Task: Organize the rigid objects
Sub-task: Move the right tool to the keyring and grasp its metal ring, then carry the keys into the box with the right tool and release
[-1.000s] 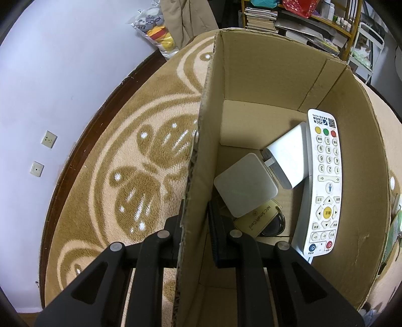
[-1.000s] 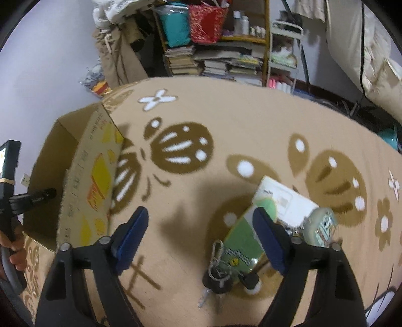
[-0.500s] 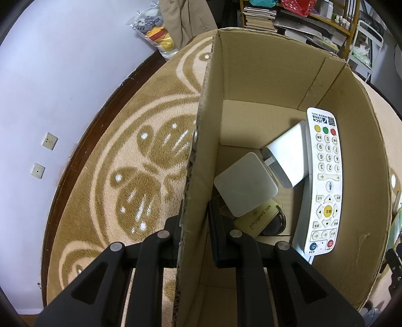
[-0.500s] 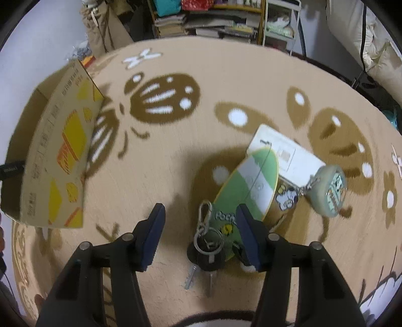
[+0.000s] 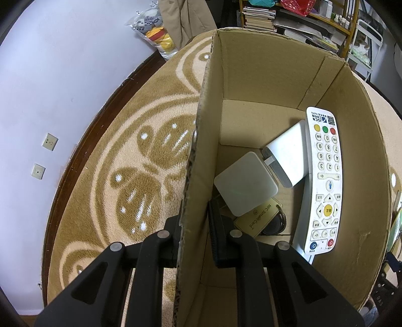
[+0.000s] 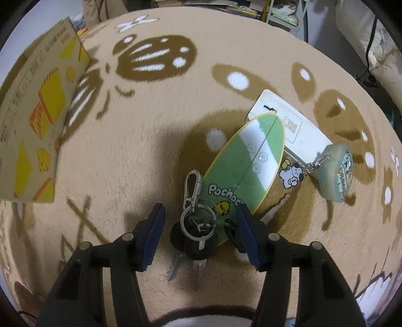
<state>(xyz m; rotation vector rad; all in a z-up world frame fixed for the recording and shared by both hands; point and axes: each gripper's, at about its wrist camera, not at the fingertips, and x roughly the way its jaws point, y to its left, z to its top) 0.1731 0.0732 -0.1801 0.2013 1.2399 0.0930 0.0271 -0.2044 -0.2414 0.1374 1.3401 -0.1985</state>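
Note:
My left gripper [image 5: 194,221] is shut on the near wall of the cardboard box [image 5: 201,156]. Inside lie a white remote [image 5: 325,181], a white square device [image 5: 245,183], a white adapter [image 5: 289,153] and an NFC card [image 5: 258,216]. My right gripper [image 6: 201,226] is open, low over the carpet, its fingers either side of a key bunch [image 6: 198,234] with a carabiner. A green oval Pochacco board [image 6: 248,163] lies just beyond, over a white card [image 6: 296,125], with a pale green keychain case [image 6: 339,173] to the right. The box also shows in the right wrist view [image 6: 37,110].
A tan patterned carpet [image 6: 150,138] covers the floor. A white wall with sockets [image 5: 50,142] runs on the left. Bookshelves [image 5: 289,15] and a bag of plush toys [image 5: 155,37] stand beyond the box.
My right gripper has dropped towards the carpet and moved in over the key bunch, its fingers narrowing around it. My left gripper and the box have not moved.

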